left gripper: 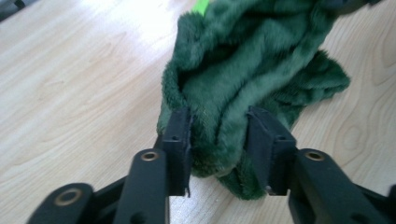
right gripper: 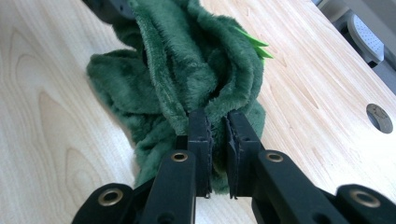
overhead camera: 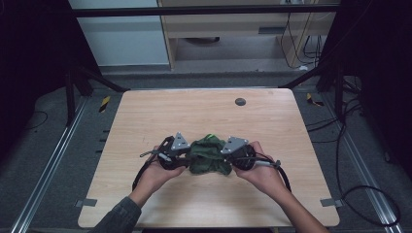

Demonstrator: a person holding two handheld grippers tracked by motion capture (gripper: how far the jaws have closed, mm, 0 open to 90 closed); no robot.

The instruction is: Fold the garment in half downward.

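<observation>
A dark green plush cloth [overhead camera: 209,156] lies bunched on the wooden table [overhead camera: 204,111], near its front middle. A bright green tag [overhead camera: 210,137] sticks out at its far edge. My left gripper [overhead camera: 189,156] holds the cloth's left side. In the left gripper view a thick fold of the cloth [left gripper: 261,51] fills the gap of the left gripper [left gripper: 219,126], pressed against both pads. My right gripper [overhead camera: 227,156] holds the right side. In the right gripper view the right gripper [right gripper: 217,123] is nearly closed, pinching a thin edge of the cloth [right gripper: 187,60].
A round dark cable hole [overhead camera: 240,101] sits in the tabletop at the back, also visible as the cable hole [right gripper: 379,117] to the right. Black frame posts and cables [overhead camera: 350,145] surround the table on grey carpet. Bare wood lies on all sides of the cloth.
</observation>
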